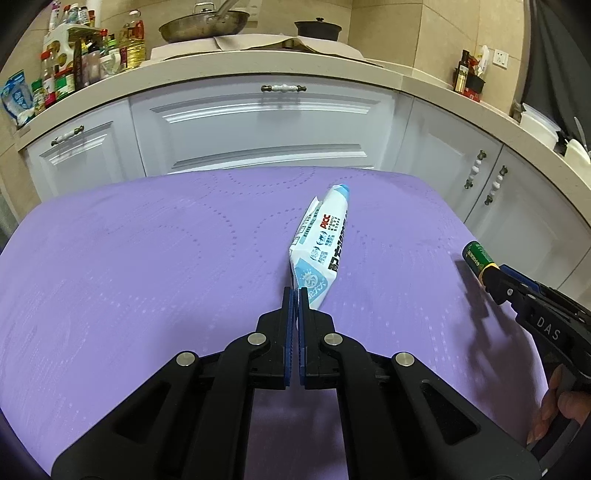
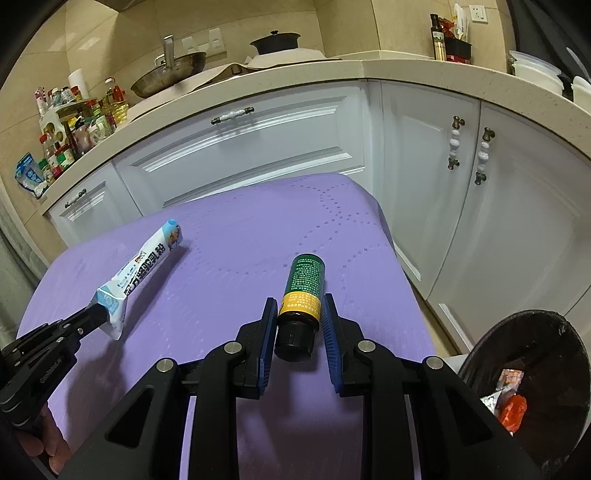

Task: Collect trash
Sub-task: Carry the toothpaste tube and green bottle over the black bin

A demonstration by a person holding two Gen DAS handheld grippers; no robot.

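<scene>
My left gripper (image 1: 294, 291) is shut on the near end of a white and blue sachet packet (image 1: 320, 245) and holds it above the purple tablecloth (image 1: 147, 266). The packet also shows in the right wrist view (image 2: 142, 271), pinched by the left gripper (image 2: 99, 309). My right gripper (image 2: 300, 306) is shut on a small green bottle (image 2: 300, 295) with a yellow band and black cap, held above the cloth. The bottle shows at the right in the left wrist view (image 1: 479, 258), in the right gripper (image 1: 495, 275).
A black trash bin (image 2: 524, 373) with wrappers inside stands at the lower right, beside the table's right edge. White kitchen cabinets (image 1: 258, 125) and a counter with a wok (image 1: 205, 26), pot and condiment bottles lie behind the table.
</scene>
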